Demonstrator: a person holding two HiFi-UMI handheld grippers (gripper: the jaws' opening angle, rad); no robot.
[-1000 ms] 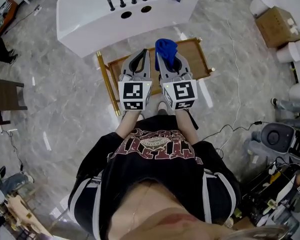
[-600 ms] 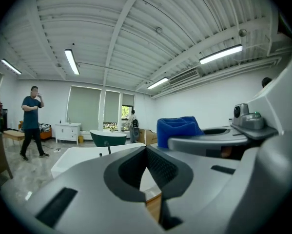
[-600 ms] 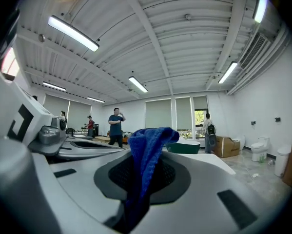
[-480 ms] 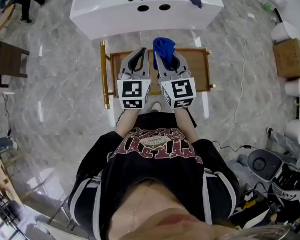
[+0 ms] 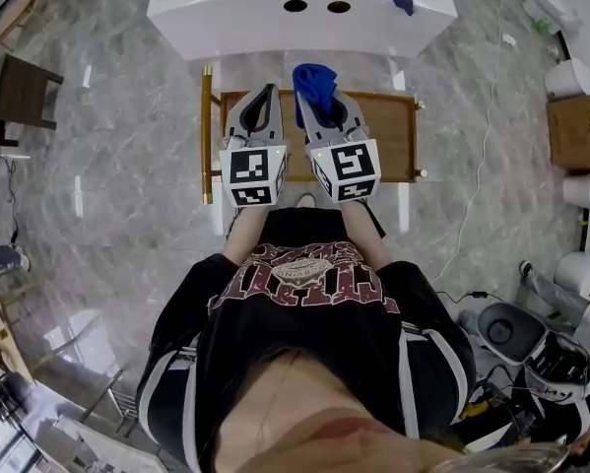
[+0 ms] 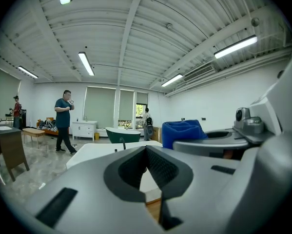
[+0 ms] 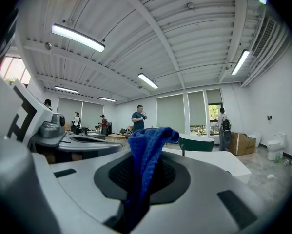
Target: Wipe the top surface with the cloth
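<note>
Blue cloth (image 5: 314,79) — just 1 — pinched tight in the right gripper (image 5: 322,108) over the wooden top (image 5: 388,136), left gripper (image 5: 265,95) beside it, jaws together on nothing, 1 white bathtub (image 5: 226,18) beyond.

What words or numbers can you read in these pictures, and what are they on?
No text here reads clearly.
Shirt: a printed design with lettering, too small and blurred to read.
Left marker cube and right marker cube: black-and-white square patterns only, no words or numbers.
Cardboard box: no print that can be made out.
</note>
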